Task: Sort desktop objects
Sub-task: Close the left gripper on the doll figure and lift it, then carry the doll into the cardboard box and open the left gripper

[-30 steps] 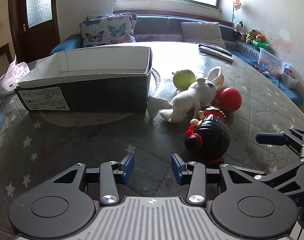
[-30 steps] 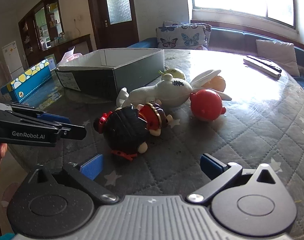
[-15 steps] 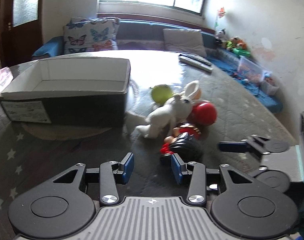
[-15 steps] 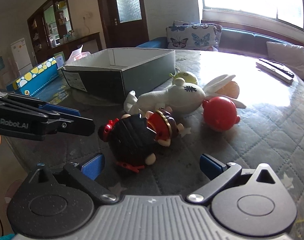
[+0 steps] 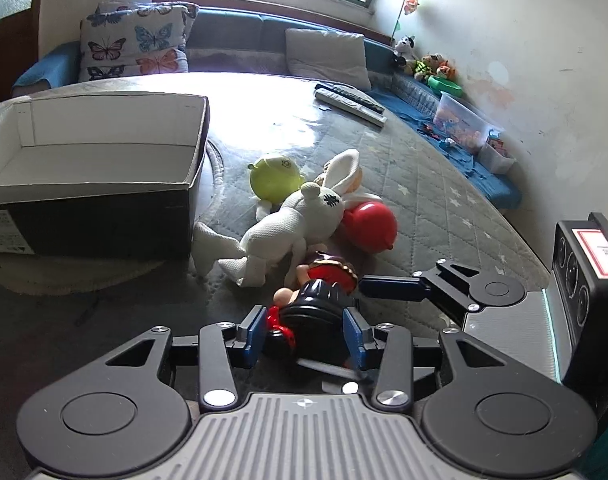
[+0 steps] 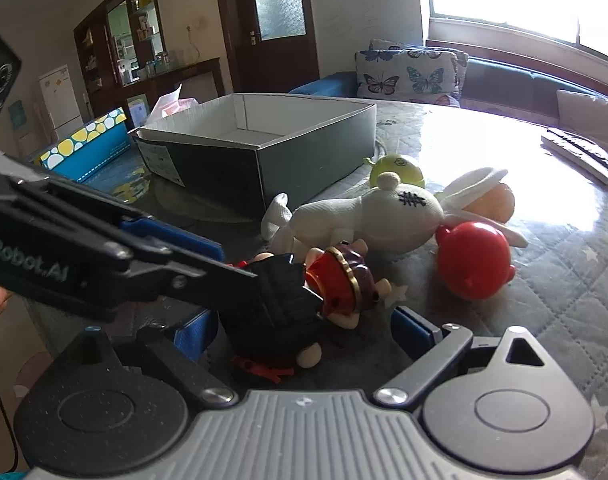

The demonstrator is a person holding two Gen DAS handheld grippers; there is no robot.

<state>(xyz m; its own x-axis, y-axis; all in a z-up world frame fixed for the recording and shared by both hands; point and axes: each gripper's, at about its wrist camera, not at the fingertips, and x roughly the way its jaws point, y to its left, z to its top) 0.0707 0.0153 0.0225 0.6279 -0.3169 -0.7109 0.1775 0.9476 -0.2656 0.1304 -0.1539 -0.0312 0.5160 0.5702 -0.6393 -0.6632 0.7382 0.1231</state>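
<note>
Presently, left gripper (image 5: pixel 304 330): held low over the quilted table (image 5: pixel 436 200), fingers pointing ahead, the blue pads (image 5: pixel 251 330) set narrow on either side of the doll's black head; whether they press it cannot be told. Right gripper (image 6: pixel 304 330): also low, coming in from the right side, jaws spread wide, its pads (image 6: pixel 414 330) standing clear of the doll on both sides. In the left wrist view one of its fingers (image 5: pixel 392 286) reaches in just beside the doll's red body.

Items on table, counted:
- Doll (image 6: pixel 300 300), black hair, red dress: one, lying on its side between both grippers, nearest the cameras.
- White plush rabbit (image 5: pixel 288 228): one, lying across the middle, its legs near the box corner, touching the doll.
- Red ball-shaped toy (image 6: pixel 474 266): one, just beside the rabbit's head.
- Green round toy (image 5: pixel 274 178): one, behind the rabbit.
- Orange round toy (image 6: pixel 490 202): one, mostly hidden under the rabbit's ears.
- Open cardboard box (image 5: pixel 104 184), dark outside, white inside: one, at the left, nothing seen in it.
- Remote controls (image 5: pixel 350 102): two, side by side at the far edge.
</note>
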